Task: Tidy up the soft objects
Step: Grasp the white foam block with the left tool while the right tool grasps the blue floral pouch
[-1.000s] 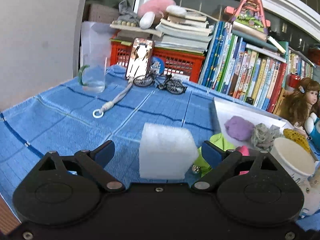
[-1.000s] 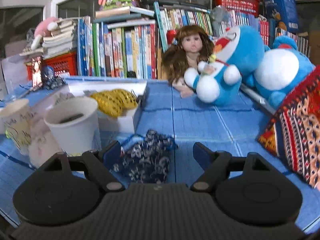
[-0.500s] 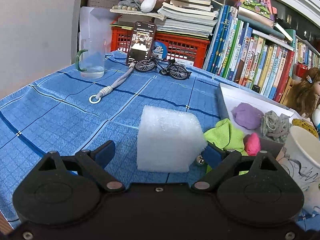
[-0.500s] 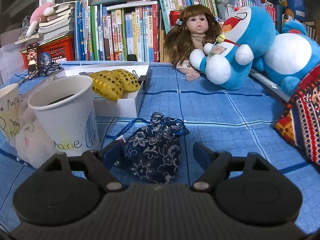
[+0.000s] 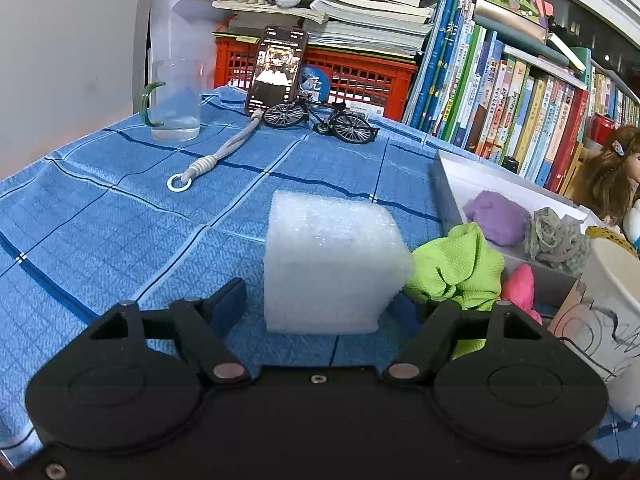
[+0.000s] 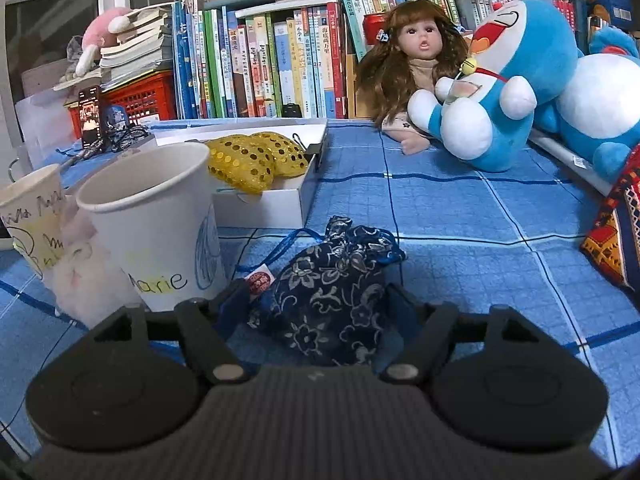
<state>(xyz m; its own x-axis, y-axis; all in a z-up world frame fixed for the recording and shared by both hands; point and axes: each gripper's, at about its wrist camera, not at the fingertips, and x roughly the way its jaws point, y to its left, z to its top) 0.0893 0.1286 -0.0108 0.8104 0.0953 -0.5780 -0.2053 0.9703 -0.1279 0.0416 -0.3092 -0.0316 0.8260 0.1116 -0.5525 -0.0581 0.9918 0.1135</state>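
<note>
At the lower centre of the left wrist view, the left gripper (image 5: 320, 304) stands wide open around a white foam block (image 5: 334, 266), which rests on the blue checked tablecloth (image 5: 120, 216); a gap shows between the block and the finger on the left of the frame, while the other finger is partly hidden behind the block's lower right corner, so contact there cannot be told. Just right of the block lies a crumpled green cloth (image 5: 460, 268), with a pink soft piece (image 5: 520, 286) beside it, against the wall of a shallow white box (image 5: 448, 184) that holds a purple lump (image 5: 496, 218) and a grey-green bundle (image 5: 554, 238). A paper cup (image 5: 604, 320) with scribbles fills the right edge. Toward the upper left of the frame stand a glass mug (image 5: 176, 100), a phone (image 5: 278, 68) propped upright, a small model bicycle (image 5: 320, 118) and a cord with a ring (image 5: 208, 162). In the right wrist view, the right gripper (image 6: 316, 304) is likewise spread wide, its fingers on either side of a dark blue flowered pouch (image 6: 332, 292) lying on the cloth at lower centre; whether either finger touches it cannot be told. A paper cup marked "Marie" (image 6: 156, 224) stands just left of the pouch, a second cup (image 6: 32, 216) at the far left. Behind them the white box (image 6: 260, 208) carries a yellow sequinned piece (image 6: 256, 160). A doll (image 6: 416, 64) and a blue plush toy (image 6: 500, 92) sit in the upper right, before rows of books (image 6: 260, 60).
</note>
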